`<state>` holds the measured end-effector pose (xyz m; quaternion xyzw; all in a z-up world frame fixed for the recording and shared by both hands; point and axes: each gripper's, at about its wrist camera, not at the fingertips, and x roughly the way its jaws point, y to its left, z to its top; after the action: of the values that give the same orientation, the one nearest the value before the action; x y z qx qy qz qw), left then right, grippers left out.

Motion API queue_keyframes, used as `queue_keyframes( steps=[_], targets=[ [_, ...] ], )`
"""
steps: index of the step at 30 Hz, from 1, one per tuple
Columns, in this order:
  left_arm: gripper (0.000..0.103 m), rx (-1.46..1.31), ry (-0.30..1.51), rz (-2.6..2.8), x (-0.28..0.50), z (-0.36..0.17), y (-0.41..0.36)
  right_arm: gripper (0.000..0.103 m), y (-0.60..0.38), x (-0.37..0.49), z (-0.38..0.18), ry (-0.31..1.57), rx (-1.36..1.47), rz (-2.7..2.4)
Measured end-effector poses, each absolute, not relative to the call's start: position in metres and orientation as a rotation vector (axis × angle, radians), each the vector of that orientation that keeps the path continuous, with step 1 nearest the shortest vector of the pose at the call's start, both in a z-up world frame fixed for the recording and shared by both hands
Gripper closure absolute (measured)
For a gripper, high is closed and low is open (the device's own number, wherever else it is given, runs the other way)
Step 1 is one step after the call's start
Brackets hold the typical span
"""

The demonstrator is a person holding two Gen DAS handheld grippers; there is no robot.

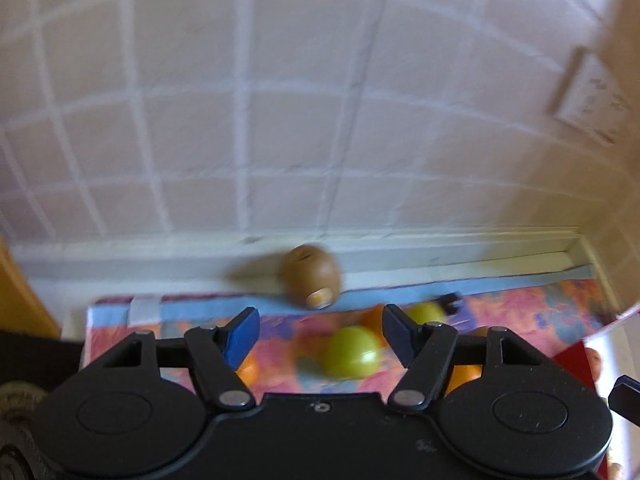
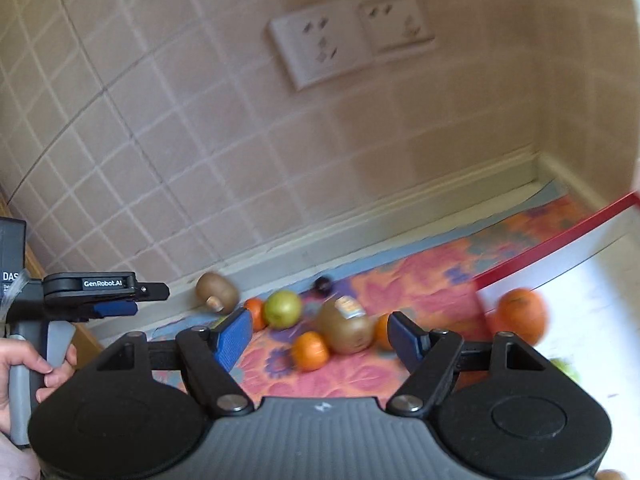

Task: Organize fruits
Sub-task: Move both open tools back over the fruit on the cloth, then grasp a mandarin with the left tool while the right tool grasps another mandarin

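Observation:
Fruits lie on a colourful floral mat. In the right wrist view: a kiwi by the wall, a green apple, a bigger stickered kiwi, small oranges and a dark plum. An orange sits in a white red-rimmed box. My right gripper is open and empty above the fruits. My left gripper is open and empty; ahead of it are the kiwi and a green apple. It also shows from the side in the right wrist view.
A tiled wall with two sockets rises behind the mat, with a white baseboard at its foot. A wooden edge stands at the left. The red-rimmed box is at the right.

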<state>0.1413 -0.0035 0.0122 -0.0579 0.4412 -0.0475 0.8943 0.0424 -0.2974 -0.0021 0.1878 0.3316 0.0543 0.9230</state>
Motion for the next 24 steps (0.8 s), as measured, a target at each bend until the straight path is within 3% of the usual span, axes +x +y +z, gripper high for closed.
queue_keyframes(
  steps=[17,24],
  targets=[
    [0.023,-0.156,1.004,-0.021,0.154,-0.073,0.039,0.033,-0.252,0.098,-0.118,0.753,0.470,0.130],
    [0.023,-0.147,1.013,-0.035,0.158,-0.087,0.037,0.045,-0.242,0.111,-0.126,0.734,0.377,0.144]
  ],
)
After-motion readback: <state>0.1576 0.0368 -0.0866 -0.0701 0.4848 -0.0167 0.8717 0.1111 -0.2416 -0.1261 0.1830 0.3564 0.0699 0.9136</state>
